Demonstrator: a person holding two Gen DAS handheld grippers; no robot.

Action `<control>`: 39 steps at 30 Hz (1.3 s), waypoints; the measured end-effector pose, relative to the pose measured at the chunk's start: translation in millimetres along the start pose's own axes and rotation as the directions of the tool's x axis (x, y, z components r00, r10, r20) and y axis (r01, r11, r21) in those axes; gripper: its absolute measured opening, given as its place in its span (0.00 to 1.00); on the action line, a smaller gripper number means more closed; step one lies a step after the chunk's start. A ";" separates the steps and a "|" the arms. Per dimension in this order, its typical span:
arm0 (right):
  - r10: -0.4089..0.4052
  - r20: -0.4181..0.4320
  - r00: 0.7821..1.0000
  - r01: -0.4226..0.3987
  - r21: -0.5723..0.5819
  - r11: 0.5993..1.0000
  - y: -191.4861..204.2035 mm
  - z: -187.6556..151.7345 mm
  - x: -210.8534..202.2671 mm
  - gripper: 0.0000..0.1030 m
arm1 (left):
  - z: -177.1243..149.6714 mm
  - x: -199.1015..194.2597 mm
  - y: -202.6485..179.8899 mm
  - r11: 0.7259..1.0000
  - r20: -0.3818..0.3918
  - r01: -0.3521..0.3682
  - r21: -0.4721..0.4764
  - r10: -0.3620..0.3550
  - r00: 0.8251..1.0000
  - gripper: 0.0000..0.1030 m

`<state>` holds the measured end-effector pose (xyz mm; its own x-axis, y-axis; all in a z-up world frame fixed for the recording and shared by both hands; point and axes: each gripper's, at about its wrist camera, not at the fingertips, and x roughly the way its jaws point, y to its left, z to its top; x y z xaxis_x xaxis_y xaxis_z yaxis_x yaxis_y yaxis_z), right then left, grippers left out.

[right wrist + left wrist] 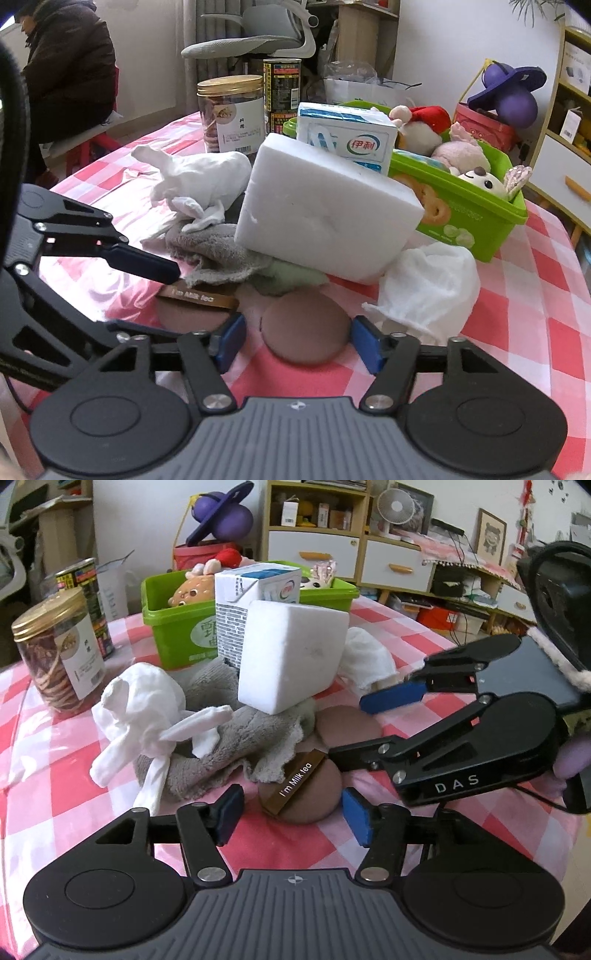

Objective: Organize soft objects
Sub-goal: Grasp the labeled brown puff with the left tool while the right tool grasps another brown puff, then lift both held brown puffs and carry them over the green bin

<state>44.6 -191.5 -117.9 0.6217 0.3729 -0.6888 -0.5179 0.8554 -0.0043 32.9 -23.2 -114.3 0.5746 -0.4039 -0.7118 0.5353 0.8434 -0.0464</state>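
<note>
A pink checked tablecloth carries, from nine o'clock, a gold-lidded jar, white cloth, grey towel, white sponge block and green bin at twelve. The left gripper straddles the ribboned brown puff, jaws apart. The right gripper flanks a plain brown puff, not gripping.

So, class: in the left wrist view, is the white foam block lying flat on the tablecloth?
No, the white foam block sits tilted, propped on the grey towel and against the milk carton.
</note>
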 end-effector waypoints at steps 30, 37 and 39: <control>-0.013 0.086 0.996 0.001 0.135 0.991 -24.7 4.6 -72.0 0.18 | 18.3 -40.3 -22.7 0.998 0.065 0.070 -0.004 -0.069 0.995 0.37; -0.047 0.132 0.990 0.019 0.201 0.979 -38.8 18.7 -79.1 0.18 | 36.2 -59.3 -8.7 0.996 0.144 0.065 -0.067 -0.055 0.988 0.37; -0.052 0.144 0.988 0.021 0.212 0.977 -43.0 23.8 -79.8 0.18 | 44.0 -65.5 -3.4 0.995 0.168 0.058 -0.081 -0.044 0.985 0.37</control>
<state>31.3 -249.5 -45.5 0.7259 0.3755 -0.5763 -0.3684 0.9198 0.1353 20.7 -15.2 -36.7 0.6463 -0.4941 -0.5815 0.5160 0.8444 -0.1440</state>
